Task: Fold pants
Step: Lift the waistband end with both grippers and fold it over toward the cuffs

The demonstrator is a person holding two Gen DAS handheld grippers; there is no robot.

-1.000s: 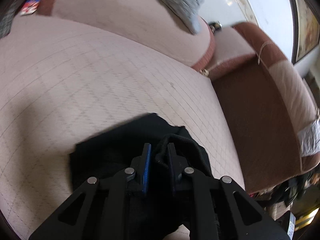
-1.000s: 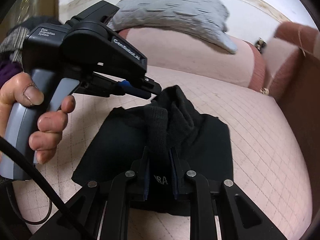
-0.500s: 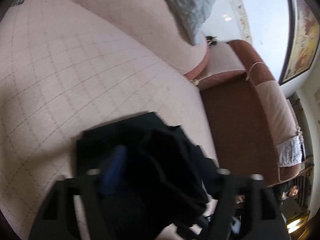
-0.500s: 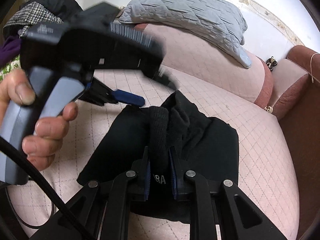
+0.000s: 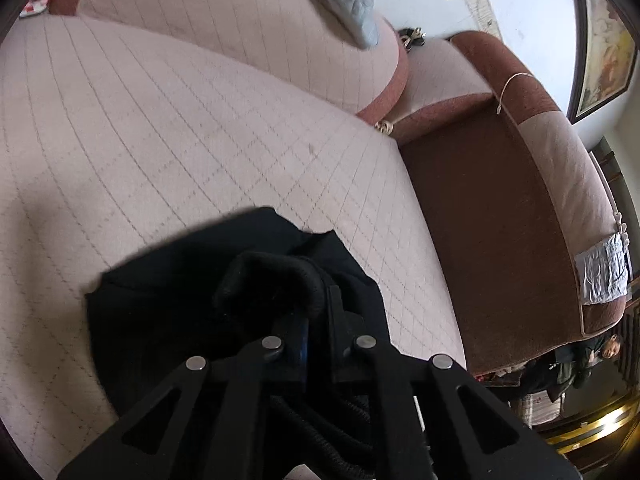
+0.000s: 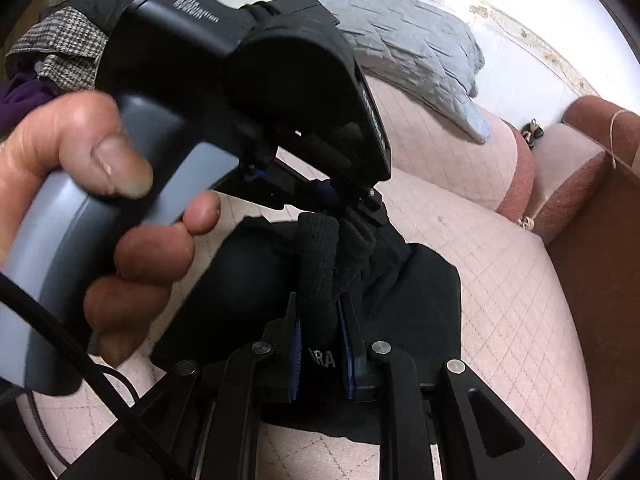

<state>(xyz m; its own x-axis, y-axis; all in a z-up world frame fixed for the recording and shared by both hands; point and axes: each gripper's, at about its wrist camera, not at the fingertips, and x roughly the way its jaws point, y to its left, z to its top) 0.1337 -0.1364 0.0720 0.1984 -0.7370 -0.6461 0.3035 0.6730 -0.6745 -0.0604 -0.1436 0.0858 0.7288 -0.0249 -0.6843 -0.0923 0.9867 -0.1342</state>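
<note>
Gripping black pants (image 6: 416, 320) waistband, both grippers' fingers closed; hand (image 6: 92, 216) only in right view.

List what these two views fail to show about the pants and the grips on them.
- Left wrist view: the left gripper pinch point is lost, black fabric against black jaws.
- Both views: the near edge of the black pants is covered by gripper frames.
- Right wrist view: the hand hides the pants' left part.

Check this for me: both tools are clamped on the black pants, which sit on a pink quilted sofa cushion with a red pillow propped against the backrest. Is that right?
One detail is off: the pillow is grey, not red, as the right wrist view shows. The rest stands: the left tool and the right tool are both clamped on the black pants, which sit on the pink quilted sofa cushion.
</note>
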